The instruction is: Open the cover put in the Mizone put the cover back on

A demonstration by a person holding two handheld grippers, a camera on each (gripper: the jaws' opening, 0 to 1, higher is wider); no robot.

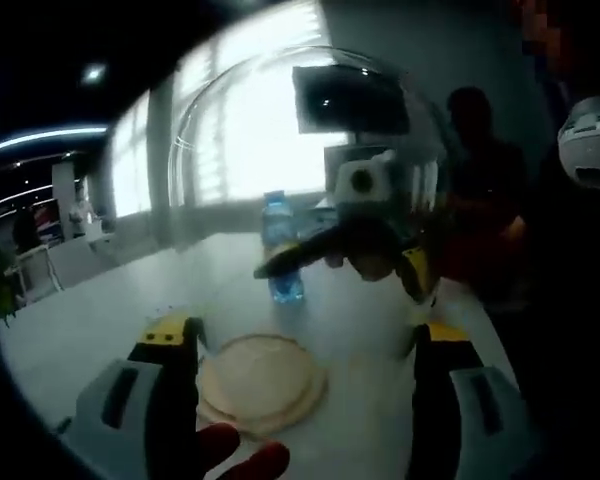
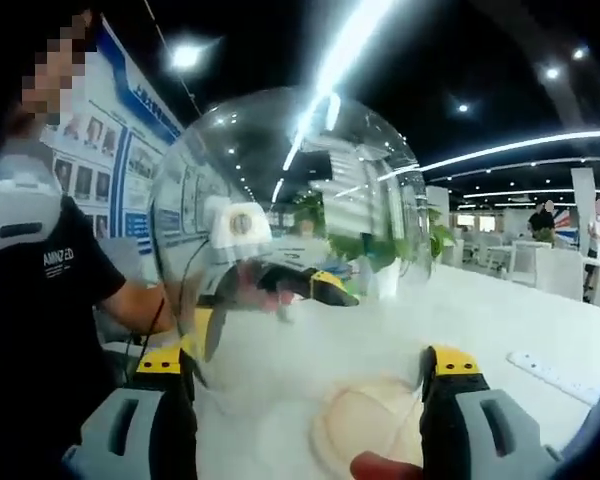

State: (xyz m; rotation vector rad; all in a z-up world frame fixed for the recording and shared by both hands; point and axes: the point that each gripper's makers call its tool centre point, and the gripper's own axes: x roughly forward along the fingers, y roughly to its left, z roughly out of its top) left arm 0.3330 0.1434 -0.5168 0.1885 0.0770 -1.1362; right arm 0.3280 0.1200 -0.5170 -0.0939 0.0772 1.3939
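Both grippers, the left gripper (image 1: 298, 350) and the right gripper (image 2: 308, 372), pinch the rim of the clear dome-shaped plastic cover (image 1: 310, 150), lifted above the round wooden base (image 1: 258, 380). The blue Mizone bottle (image 1: 280, 245) stands beyond on the open white table (image 1: 100, 310).

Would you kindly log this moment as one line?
clear cover raised above wooden base | bottle upright on table | left gripper, right gripper: grip unclear
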